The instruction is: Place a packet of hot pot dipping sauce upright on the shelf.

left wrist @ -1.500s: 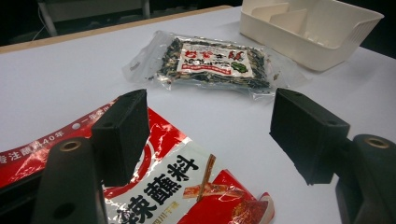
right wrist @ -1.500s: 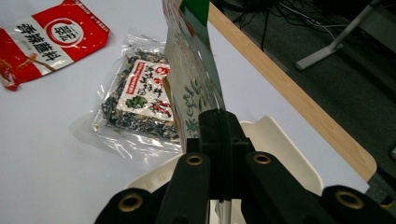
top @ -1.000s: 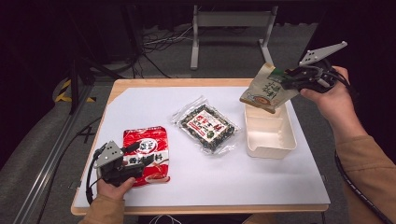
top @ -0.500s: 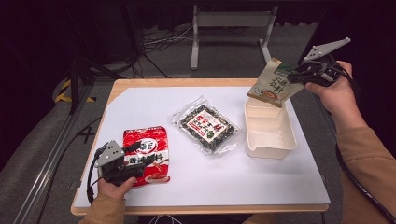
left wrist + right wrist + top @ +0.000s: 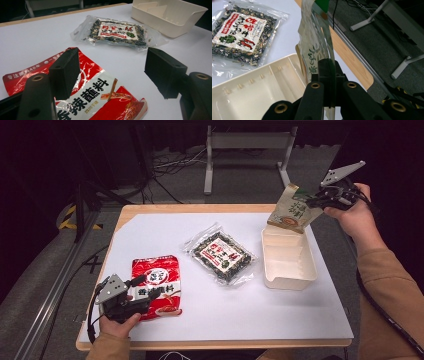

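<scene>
The person wears brown sleeves (image 5: 387, 280). Each hand has black tongs: the left tongs (image 5: 142, 280) and the right tongs (image 5: 307, 200). A grey three-cornered plate tops each. Black cables trail off. Round brass rings sit in the black arms.

Held pouch (image 5: 291, 211): beige and tan, green top edge, dark lettering, a round brown picture low on its face.
Tray (image 5: 295, 279): plain cream-white.
Clear packet (image 5: 222, 255): transparent film — dark flecked contents, white label with red and green print.
Red sachet (image 5: 157, 285): glossy red, white band, black characters.
Table sheet (image 5: 260, 312): white — pale wood border.
Gripper jaws: matt black.
</scene>
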Available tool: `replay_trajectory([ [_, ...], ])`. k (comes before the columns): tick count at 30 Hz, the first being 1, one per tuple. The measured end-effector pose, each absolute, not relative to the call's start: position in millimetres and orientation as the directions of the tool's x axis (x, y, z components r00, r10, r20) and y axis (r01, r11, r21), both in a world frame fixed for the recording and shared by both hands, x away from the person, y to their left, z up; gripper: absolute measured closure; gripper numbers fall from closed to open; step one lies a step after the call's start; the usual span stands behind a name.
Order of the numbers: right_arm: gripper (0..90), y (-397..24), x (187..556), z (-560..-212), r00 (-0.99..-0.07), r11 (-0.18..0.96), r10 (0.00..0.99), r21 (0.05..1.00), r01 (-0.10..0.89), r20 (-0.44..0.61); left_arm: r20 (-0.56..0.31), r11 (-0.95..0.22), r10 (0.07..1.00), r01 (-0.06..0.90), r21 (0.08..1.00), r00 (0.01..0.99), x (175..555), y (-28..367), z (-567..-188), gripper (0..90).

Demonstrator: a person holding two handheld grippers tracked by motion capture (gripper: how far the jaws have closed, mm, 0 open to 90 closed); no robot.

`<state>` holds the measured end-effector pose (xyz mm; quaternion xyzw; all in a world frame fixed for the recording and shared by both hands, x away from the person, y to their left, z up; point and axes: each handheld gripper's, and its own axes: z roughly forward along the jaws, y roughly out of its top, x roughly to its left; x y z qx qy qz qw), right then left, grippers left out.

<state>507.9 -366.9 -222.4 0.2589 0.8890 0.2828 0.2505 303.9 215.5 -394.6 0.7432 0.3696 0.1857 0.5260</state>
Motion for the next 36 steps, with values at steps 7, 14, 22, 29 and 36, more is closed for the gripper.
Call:
replay_trajectory([
  [7, 89.4, -367, 516, -233, -0.739, 0.71, 0.605, 0.623, 0.33, -0.297, -0.11, -0.174, 0.749, 0.354, 0.919, 0.653, 302, 217, -395, 28.5],
  [14, 89.4, -365, 520, -241, -0.736, 0.717, 0.606, 0.608, 0.34, -0.303, -0.114, -0.173, 0.745, 0.355, 0.919, 0.657, 303, 216, -395, 28.5],
  [22, 89.4, -362, 520, -244, -0.743, 0.719, 0.597, 0.613, 0.328, -0.302, -0.116, -0.172, 0.744, 0.356, 0.919, 0.658, 303, 216, -395, 28.5],
  [29, 89.3, -357, 521, -247, -0.76, 0.731, 0.575, 0.607, 0.311, -0.304, -0.112, -0.176, 0.743, 0.353, 0.919, 0.66, 304, 215, -395, 28.5],
  [36, 89.3, -355, 521, -250, -0.764, 0.732, 0.571, 0.607, 0.308, -0.3, -0.112, -0.176, 0.742, 0.354, 0.919, 0.661, 304, 215, -395, 28.5],
])
